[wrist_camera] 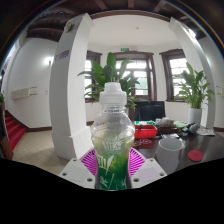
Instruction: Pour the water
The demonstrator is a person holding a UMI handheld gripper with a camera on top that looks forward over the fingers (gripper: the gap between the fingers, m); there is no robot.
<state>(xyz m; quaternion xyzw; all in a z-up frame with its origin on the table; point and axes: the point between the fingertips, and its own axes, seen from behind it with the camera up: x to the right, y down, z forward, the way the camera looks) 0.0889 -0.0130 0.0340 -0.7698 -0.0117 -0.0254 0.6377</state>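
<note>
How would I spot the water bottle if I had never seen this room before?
Find the dark table in front of the leafy plants by the windows. At its near edge, the tongs hold the bottle upright between their pink pads. It is clear plastic with a white cap and a green label, and looms far taller than the red lid and cups nearby.

gripper (pixel 112 168): two light grey, flat angular finger plates (one left, one right), each with a magenta pad (pixel 91 160) on its inner face. Pads look ribbed or striped. No cables, screws or markings visible.
</note>
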